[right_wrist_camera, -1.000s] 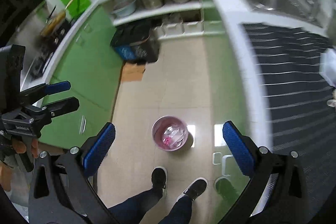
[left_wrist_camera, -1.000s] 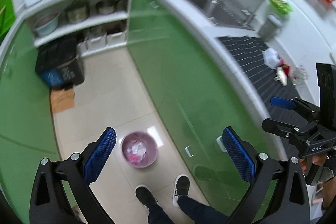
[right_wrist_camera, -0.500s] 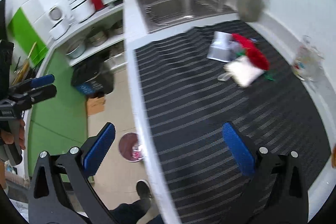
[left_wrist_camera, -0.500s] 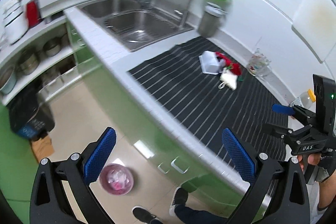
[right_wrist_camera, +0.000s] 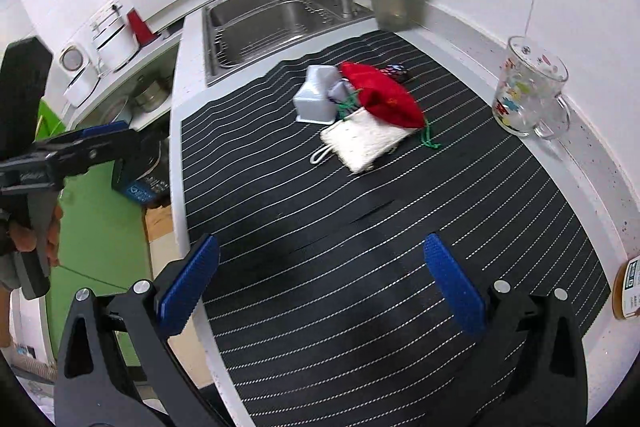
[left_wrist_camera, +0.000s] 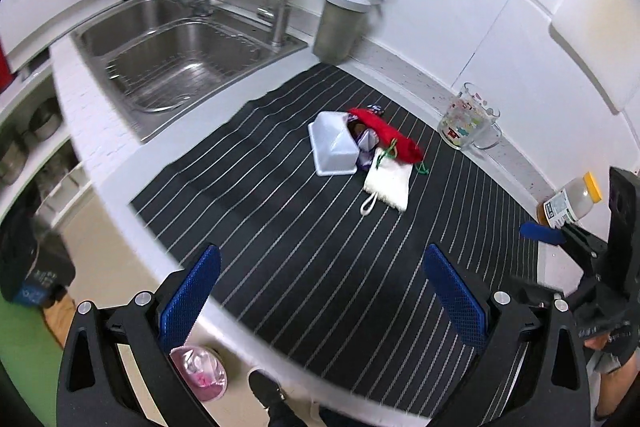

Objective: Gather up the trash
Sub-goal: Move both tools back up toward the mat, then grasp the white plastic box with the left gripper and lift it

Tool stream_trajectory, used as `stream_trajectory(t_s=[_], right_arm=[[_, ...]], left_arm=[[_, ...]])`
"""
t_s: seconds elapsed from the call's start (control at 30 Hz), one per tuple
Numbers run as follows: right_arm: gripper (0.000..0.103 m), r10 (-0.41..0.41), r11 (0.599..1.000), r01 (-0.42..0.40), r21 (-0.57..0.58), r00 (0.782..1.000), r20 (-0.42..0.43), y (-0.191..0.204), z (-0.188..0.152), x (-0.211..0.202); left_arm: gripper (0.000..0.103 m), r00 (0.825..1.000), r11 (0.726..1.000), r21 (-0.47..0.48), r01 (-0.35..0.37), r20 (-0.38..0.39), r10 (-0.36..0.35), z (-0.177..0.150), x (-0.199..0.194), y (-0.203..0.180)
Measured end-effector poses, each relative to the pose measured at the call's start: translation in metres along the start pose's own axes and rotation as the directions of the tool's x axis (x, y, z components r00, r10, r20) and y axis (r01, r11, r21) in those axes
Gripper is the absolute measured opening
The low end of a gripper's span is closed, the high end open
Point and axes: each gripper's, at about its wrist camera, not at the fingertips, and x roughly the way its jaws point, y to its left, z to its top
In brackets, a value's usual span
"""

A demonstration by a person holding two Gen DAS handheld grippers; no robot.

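Hovering above the striped mat point(left_wrist_camera: 280, 219), the left gripper point(left_wrist_camera: 320, 291) has its jaws spread wide with nothing between them; the pink bin point(left_wrist_camera: 200, 373) shows on the floor just under its left finger. Ahead of both jaw gaps lies the trash heap: a white plastic tray point(left_wrist_camera: 334, 143), a red pouch point(left_wrist_camera: 386, 135) and a white cloth pouch point(left_wrist_camera: 389, 183), touching one another. The right gripper point(right_wrist_camera: 320, 283) likewise gapes empty, well short of the heap; a glass mug point(right_wrist_camera: 528, 87) stands beyond its right finger.
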Motion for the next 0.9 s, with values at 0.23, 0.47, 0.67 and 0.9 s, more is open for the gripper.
stream_trajectory(t_s=[0.23, 0.47, 0.67, 0.9], right_arm=[[0.100, -0.031, 0.997, 0.031, 0.066, 1.000, -0.005, -0.018, 0.017, 0.012], [0.100, -0.039, 0.992, 0.044, 0.116, 0.998, -0.040, -0.041, 0.022, 0.031], [0.100, -0.038, 0.989, 0.046, 0.139, 0.997, -0.064, -0.058, 0.028, 0.047], [0.100, -0.028, 0.989, 0.039, 0.144, 0.996, -0.081, -0.068, 0.036, 0.062]], left_arm=[[0.097, 0.997, 0.999, 0.050, 0.020, -0.080, -0.016, 0.041, 0.069, -0.003], [0.097, 0.989, 0.997, 0.083, -0.002, -0.147, 0.014, 0.059, 0.132, -0.003], [0.097, 0.985, 0.996, 0.086, -0.006, -0.174, 0.020, 0.065, 0.163, -0.002], [0.097, 0.985, 0.995, 0.099, -0.013, -0.172, 0.030, 0.075, 0.183, -0.005]])
